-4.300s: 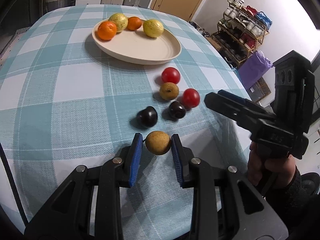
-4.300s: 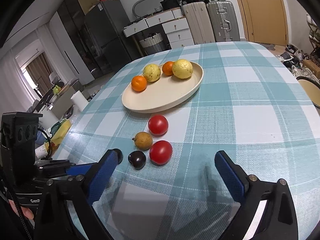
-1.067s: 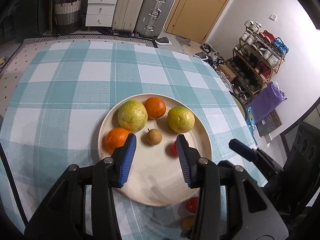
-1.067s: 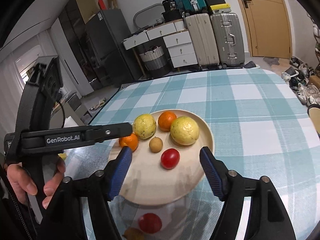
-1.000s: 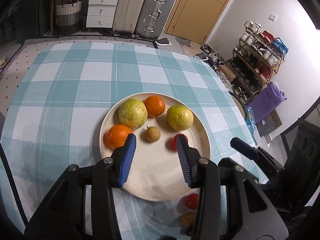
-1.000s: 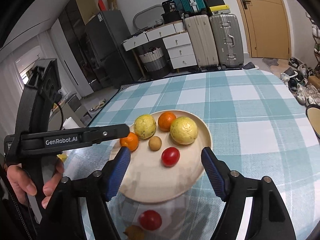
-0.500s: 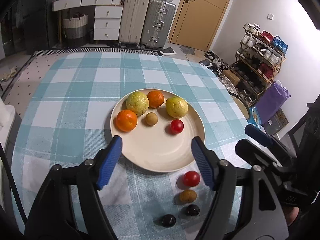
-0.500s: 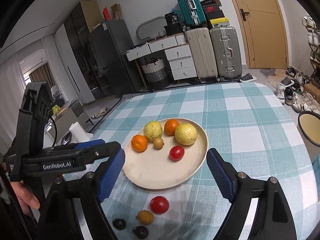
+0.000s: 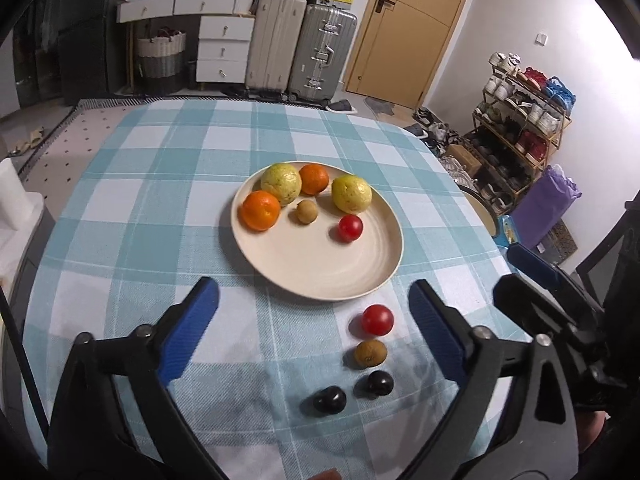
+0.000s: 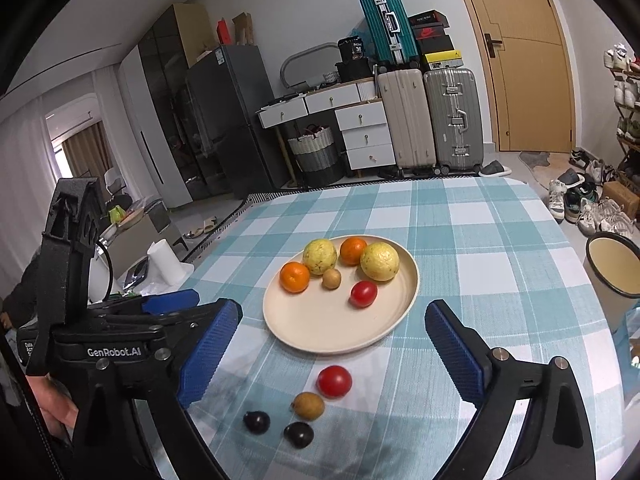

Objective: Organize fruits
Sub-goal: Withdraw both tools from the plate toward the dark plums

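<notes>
From the left wrist view, your left gripper (image 9: 312,328) is hanging over the tablecloth (image 9: 140,208) on the near side of the plate (image 9: 320,276), its jaws opening wide with nothing between the pads – released. The plate is holding two oranges, two yellow-green fruits, a small brown fruit (image 9: 307,211) and a red tomato (image 9: 350,228). Just off the plate's near rim, four pieces are waiting in a loose line: a second red tomato (image 9: 377,319) nearest the plate, then a brown fruit (image 9: 371,353), then two dark plums (image 9: 380,383) farthest from it.

From the right wrist view, your right gripper (image 10: 332,344) is also opening and empty, pointed at the plate's near rim, with the loose tomato (image 10: 334,381) lying between its fingers' line of sight and the plate.

You are between placements, I judge – both grippers free, four fruits left off the plate. The next move calls for lowering one gripper around a loose piece; the tomato nearest the plate looks easiest. Its neighbours are sitting close, so you are going to need the jaws straddling one fruit only
</notes>
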Demonstrator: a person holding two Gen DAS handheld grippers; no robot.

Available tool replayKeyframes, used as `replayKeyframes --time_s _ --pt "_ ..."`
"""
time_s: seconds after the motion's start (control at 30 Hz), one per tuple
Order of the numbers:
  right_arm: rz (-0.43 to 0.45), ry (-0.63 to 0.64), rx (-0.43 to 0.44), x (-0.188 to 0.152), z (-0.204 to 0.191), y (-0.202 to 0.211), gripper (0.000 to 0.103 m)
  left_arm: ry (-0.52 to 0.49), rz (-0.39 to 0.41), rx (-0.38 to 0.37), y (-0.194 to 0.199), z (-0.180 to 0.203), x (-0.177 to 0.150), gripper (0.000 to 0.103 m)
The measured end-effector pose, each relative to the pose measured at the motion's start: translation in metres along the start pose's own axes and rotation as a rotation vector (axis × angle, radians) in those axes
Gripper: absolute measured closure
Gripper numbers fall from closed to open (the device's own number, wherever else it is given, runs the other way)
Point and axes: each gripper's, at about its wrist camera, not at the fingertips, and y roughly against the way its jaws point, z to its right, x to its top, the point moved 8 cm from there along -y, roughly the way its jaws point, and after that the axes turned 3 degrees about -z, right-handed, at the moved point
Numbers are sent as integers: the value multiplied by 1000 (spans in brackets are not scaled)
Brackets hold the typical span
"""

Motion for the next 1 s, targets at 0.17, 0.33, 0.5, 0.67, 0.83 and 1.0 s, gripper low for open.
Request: replayKeyframes --time_s 0.17,0.33,0.5,0.67,0.83,1.0 --pt "14 21 6 -8 -7 13 4 -5 24 16 9 -3 -13 1" --pt "41 16 32 -20 -10 24 1 -13 16 40 10 -8 -28 1" --pt "34 0 50 -37 -10 26 0 -12 -7 48 5 -12 -47 1" --pt "-7 -12 44 -55 -7 21 0 -10 -48 50 -5 -14 -67 1" --pt "-37 -23 42 -69 -2 16 0 3 -86 48 -17 -18 -83 1" --pt "-66 -35 43 -81 2 10 0 -2 -111 49 -27 -19 -93 1"
